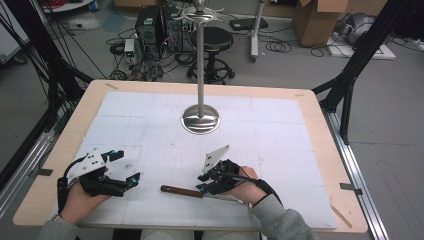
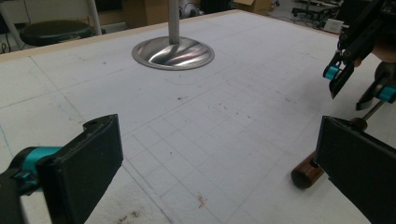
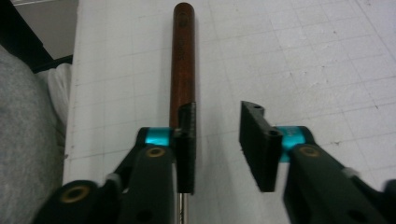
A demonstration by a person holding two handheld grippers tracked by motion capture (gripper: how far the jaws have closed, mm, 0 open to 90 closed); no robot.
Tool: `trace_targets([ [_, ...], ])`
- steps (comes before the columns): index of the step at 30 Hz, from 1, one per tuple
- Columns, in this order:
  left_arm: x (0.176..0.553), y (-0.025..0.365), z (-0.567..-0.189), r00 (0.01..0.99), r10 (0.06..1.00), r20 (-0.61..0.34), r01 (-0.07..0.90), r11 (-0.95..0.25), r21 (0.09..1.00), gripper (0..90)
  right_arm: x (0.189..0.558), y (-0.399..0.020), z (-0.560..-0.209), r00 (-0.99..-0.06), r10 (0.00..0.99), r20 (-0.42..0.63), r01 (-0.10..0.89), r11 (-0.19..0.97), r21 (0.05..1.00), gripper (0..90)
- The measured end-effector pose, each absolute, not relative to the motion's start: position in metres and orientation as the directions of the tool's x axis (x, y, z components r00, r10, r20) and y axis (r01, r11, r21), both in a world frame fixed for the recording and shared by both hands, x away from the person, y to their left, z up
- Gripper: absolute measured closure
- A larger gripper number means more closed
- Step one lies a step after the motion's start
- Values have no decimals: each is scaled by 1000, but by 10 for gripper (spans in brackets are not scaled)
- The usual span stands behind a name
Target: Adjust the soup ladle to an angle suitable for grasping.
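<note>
Surface: white gridded mat (image 1: 280,145), steel stand (image 1: 200,119) at the back
Tool: wooden-handled utensil (image 3: 182,60) flat by right gripper (image 3: 217,140)
Jaws: both spread, left gripper (image 2: 210,163) idle
Risk: right's left jaw over handle, so closing could shove it aside

We wear grey knit sleeves (image 1: 272,215) with a black wrist strap (image 1: 267,190) on the right side. The left gripper (image 1: 122,170) and the right gripper (image 1: 202,182) share one build — black linkage arms, flat black rectangular ribbed pads (image 3: 254,140) and turquoise cylindrical collars (image 3: 159,136) behind each pad. Brass-coloured pivot screws (image 3: 155,152) sit in the linkage arms. A pale grey three-cornered plate (image 1: 86,164) bearing small dark holes tops each unit — a black cable (image 1: 61,192) loops from the left one.
</note>
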State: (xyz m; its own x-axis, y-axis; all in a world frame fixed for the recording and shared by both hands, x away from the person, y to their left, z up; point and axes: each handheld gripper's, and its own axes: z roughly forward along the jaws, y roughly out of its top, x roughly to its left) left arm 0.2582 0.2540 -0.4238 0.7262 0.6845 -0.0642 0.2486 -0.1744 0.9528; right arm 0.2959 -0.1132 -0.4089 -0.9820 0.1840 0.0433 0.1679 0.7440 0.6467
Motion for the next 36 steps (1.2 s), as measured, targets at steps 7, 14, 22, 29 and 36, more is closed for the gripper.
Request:
trace_targets([
  [7,258,254,-424,729,681,-66,251,-177,952,17,293,-122,-403,-977,206,48,189,746,638,405],
  [14,259,253,-425,729,681,-67,255,-180,950,17,290,-129,-400,-965,257,56,236,752,615,98],
  [22,259,253,-425,729,682,-66,255,-182,950,17,287,-137,-395,-964,264,32,235,787,571,0],
  [29,259,252,-426,730,680,-68,258,-183,949,17,284,-141,-394,-972,235,14,211,844,492,0],
  [36,259,252,-426,731,679,-69,259,-183,948,17,280,-143,-396,-976,218,13,203,884,421,0],
])
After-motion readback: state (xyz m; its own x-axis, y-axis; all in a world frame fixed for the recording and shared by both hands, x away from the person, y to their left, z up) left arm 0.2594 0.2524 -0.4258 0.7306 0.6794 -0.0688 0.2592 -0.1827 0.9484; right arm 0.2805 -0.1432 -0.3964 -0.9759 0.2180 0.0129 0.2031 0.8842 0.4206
